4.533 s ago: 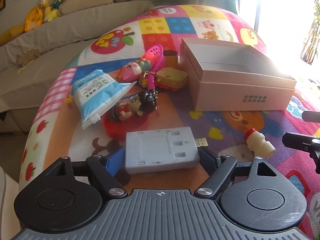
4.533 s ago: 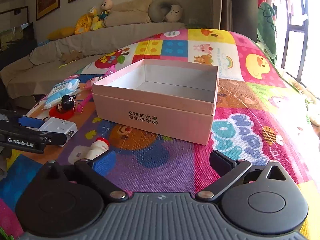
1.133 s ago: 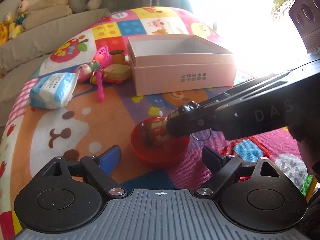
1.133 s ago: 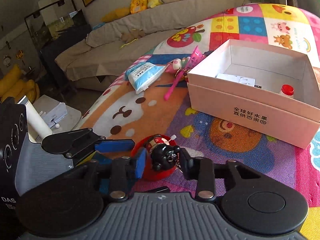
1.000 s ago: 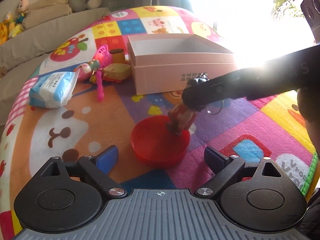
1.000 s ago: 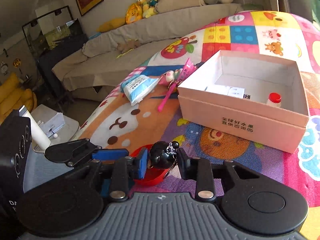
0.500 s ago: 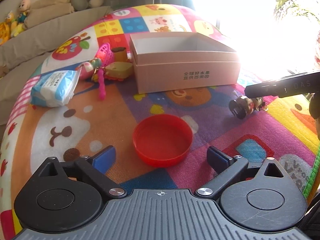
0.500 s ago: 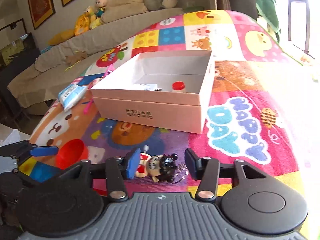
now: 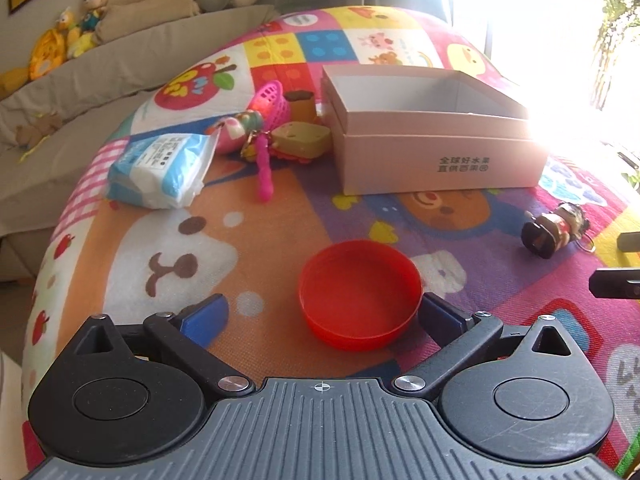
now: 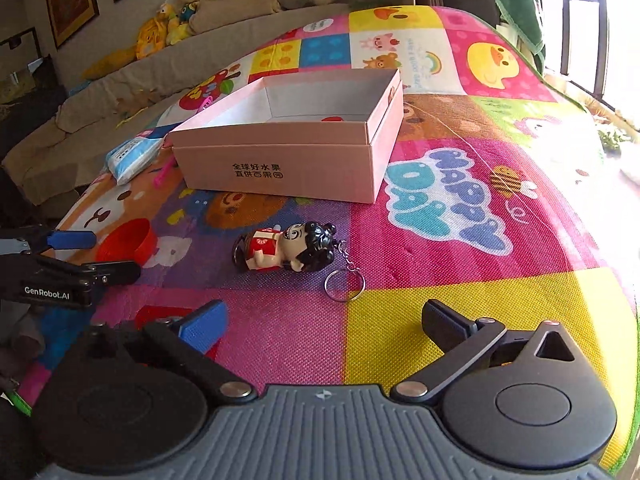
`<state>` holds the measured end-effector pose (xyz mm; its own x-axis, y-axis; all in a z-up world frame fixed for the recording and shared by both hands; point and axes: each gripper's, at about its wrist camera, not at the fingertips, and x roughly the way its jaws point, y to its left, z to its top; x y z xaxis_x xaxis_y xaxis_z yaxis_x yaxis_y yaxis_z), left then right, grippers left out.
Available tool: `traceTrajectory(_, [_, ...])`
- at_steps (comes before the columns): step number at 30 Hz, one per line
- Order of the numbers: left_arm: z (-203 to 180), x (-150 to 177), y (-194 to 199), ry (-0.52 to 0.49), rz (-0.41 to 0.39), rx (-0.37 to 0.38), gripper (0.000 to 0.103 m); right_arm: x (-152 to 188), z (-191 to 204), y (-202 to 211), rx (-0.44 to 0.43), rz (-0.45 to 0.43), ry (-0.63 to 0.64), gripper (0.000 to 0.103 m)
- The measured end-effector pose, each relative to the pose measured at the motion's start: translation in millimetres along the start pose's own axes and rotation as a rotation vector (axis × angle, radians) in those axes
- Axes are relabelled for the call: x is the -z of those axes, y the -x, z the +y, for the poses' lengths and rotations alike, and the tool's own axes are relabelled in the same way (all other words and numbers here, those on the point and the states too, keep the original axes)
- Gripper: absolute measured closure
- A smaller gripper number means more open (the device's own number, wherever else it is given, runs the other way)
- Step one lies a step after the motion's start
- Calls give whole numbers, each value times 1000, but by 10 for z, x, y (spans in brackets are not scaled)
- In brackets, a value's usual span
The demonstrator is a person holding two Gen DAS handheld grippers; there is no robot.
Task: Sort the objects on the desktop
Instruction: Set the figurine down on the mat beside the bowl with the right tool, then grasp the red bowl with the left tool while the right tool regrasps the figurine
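Lifted from the red bowl (image 9: 360, 294) a second earlier, the doll keychain (image 10: 290, 248) lay released on the play mat's (image 10: 460, 308) near edge before the pink box (image 10: 280, 148) — right gripper (image 10: 322, 322) opening, empty; left gripper (image 9: 320, 318), opening, straddled the bowl and ought to clamp its rim squarely.

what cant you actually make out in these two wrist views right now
- Floor of the pink box: hidden in both views by its near wall; only a sliver of something red shows, unidentifiable.
- Right edge of the left wrist view: window glare washes it out.
- Right gripper: cut off there by the frame edge.
- Toys behind the tissue pack: overlapping, too small to separate.
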<state>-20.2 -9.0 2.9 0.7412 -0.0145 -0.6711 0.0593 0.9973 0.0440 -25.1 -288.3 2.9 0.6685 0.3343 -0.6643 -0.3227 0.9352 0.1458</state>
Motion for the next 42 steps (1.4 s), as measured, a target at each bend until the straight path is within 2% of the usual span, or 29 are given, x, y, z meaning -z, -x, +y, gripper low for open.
traceTrajectory(5, [34, -19, -18, 33, 8, -2, 0, -32, 45, -36, 43, 10, -29, 0])
traceTrajectory(10, [35, -13, -20, 37, 10, 0, 0, 47, 219, -86, 122, -3, 85, 0])
traceTrajectory(16, [41, -13, -22, 38, 11, 2, 0, -96, 249, -184, 84, 33, 99, 0])
traceTrajectory(21, [44, -4, -25, 39, 11, 10, 0, -194, 330, -320, 53, 23, 110, 0])
traceTrajectory(23, [49, 4, -19, 36, 9, 19, 0, -215, 364, -322, 37, 14, 124, 4])
traceTrajectory(25, [55, 5, -10, 39, 6, 25, 0, -225, 395, -300, 28, 6, 147, 20])
traceTrajectory(26, [57, 4, 4, 40, -1, 30, 0, -230, 410, -290, 29, 6, 160, 25])
traceTrajectory(27, [59, -1, 18, 42, -11, 41, 0, -237, 414, -279, 33, 7, 169, 37])
traceTrajectory(29, [36, -14, 41, 41, -33, 58, 0, -248, 412, -255, 26, 7, 170, 38])
traceTrajectory(30, [4, -33, 49, 27, -42, 59, 1, -250, 410, -245, 25, 7, 168, 38])
traceTrajectory(32, [-52, -57, 41, 0, -46, 52, 14, -249, 412, -228, 26, 10, 169, 38])
traceTrajectory(33, [-71, -72, 19, -11, -34, 51, 27, -244, 410, -212, 23, 13, 171, 38])
traceTrajectory(34, [-81, -81, 2, -15, -24, 57, 30, -243, 413, -195, 18, 16, 172, 38])
traceTrajectory(39, [-115, -140, 83, -35, -53, 83, 34, -333, 346, 4, -52, 29, 153, 38])
traceTrajectory(41, [-150, -284, 179, -58, -107, 113, 34, -482, 304, 168, -54, -25, 154, 38])
traceTrajectory(42, [-184, -391, 231, -78, -147, 121, 34, -624, 274, 295, -43, -82, 157, 38])
